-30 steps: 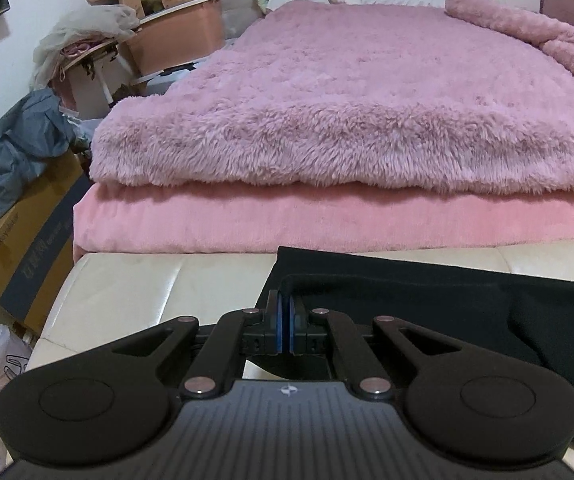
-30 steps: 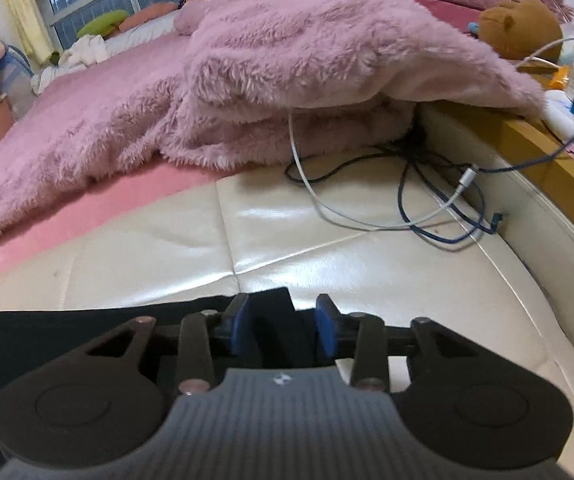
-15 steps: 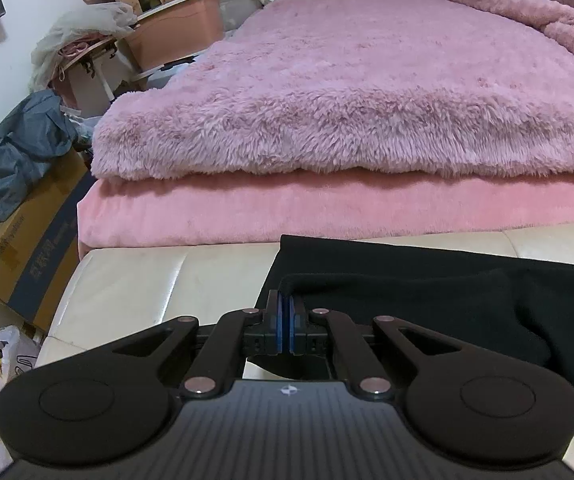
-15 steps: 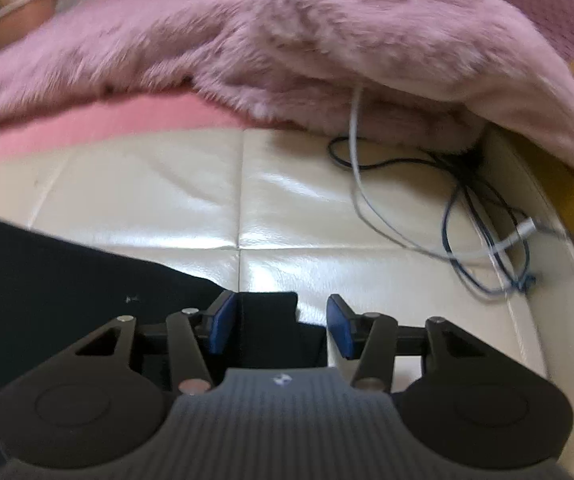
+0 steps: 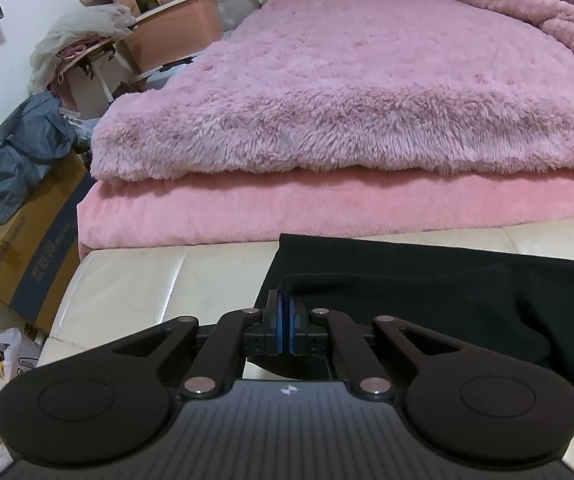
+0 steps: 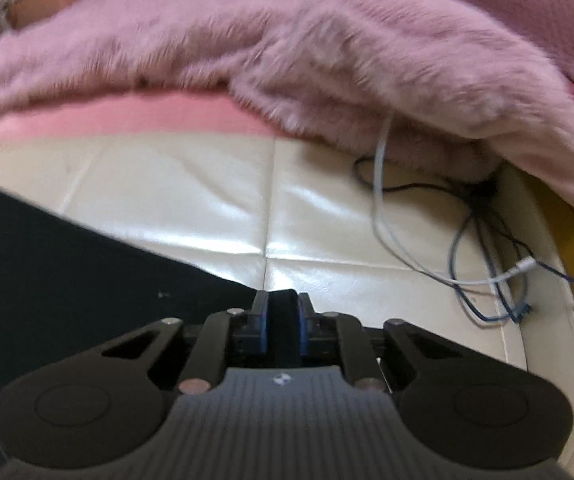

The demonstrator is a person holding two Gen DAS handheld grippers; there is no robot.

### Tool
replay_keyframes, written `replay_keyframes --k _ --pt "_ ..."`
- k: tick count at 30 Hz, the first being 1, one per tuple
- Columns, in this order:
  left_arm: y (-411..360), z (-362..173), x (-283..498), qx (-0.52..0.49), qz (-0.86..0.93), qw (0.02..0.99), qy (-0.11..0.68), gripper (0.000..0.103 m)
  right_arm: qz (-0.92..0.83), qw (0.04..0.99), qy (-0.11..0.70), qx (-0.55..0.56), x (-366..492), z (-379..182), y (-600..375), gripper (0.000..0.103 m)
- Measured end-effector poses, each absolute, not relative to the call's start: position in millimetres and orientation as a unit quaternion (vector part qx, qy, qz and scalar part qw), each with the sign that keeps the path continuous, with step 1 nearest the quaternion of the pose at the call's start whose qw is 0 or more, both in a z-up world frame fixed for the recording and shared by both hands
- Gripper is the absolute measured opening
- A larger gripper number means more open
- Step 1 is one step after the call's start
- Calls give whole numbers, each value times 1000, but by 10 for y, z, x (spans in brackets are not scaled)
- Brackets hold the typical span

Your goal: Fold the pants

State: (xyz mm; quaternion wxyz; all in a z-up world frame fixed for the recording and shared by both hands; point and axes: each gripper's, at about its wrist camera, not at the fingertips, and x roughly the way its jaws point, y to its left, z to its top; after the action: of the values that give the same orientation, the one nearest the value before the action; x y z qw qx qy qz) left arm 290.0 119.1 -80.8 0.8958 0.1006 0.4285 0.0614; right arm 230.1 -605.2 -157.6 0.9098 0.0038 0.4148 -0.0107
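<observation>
Looks like the grab-and-lift stage of a fold. Black pants spread over the cream leather bench at the foot of the bed, filling the lower right of the left view and the lower left of the right view. Left gripper pinched tight on a raised edge of the cloth at lower centre, blue pads pressed together with a thin fold between. Right gripper at lower centre of its own view, narrowed onto a thicker bunch of black fabric (picture blurry, so probably mid-motion, but the grip looks real).

Next up, as a guess: lifting both pinched spots together and carrying them across to lay one half over the other, keeping the edge level so nothing sags or bunches. Worth steering clear of the tangled cables at right, and the fluffy pink blanket just behind.
</observation>
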Motion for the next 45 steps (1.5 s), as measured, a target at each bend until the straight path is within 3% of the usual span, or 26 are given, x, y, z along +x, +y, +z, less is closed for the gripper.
replay_keyframes --k 6,15,26,32,33,34,36,38,40,45 --pt "1210 -759 2942 113 70 899 417 2 -36 925 370 84 1930 -1407 -6205 2" --pt "1265 -753 3345 179 69 886 423 2 -77 917 372 123 1758 -1410 -6308 1" --pt "1010 -1388 4036 248 41 847 468 2 -124 904 387 133 1924 -1564 -6284 1" --pt "1039 -1634 4132 239 37 845 477 3 -147 901 389 126 1974 -1629 -6257 1" --pt "1048 -1662 4130 233 36 848 476 6 -151 900 390 125 1984 -1644 -6245 1" --pt "1066 -1684 4132 226 44 849 475 16 -156 899 391 124 1995 -1660 -6235 3" --pt "1132 -1667 4106 200 53 859 468 20 -180 893 395 123 2009 -1689 -6222 5" --pt "1239 -1583 4050 164 59 872 458 32 -204 888 393 127 1984 -1688 -6221 24" --pt "1411 -1446 3936 112 63 887 444 37 -220 888 382 130 1909 -1636 -6206 30" --pt "1940 -1263 3602 -53 68 896 436 40 -231 894 355 144 1644 -1450 -6028 30"
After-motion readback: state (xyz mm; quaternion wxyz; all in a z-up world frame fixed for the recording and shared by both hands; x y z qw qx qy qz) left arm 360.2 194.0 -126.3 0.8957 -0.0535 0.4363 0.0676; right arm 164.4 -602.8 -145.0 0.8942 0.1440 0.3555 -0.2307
